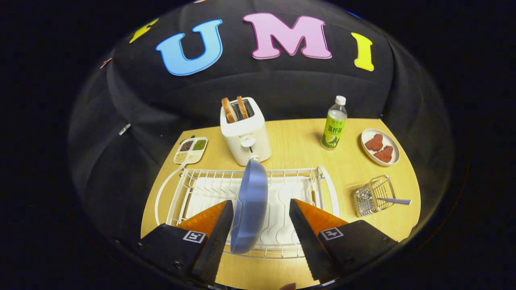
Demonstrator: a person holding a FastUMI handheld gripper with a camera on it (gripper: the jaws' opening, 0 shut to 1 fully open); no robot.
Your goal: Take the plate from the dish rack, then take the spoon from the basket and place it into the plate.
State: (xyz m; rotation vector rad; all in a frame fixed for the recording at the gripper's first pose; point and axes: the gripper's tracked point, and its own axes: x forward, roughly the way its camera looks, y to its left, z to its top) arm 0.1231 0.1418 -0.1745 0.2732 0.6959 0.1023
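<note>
A blue plate [250,205] stands on edge in the white dish rack [209,186], between the gripper [261,215]'s open jaws. At two o'clock on the wooden surface [298,145], a spoon [393,200] protrudes from a wire basket [373,196].

Open jaws flank the upright plate [250,205]; toaster [244,131] stands beyond it.
</note>
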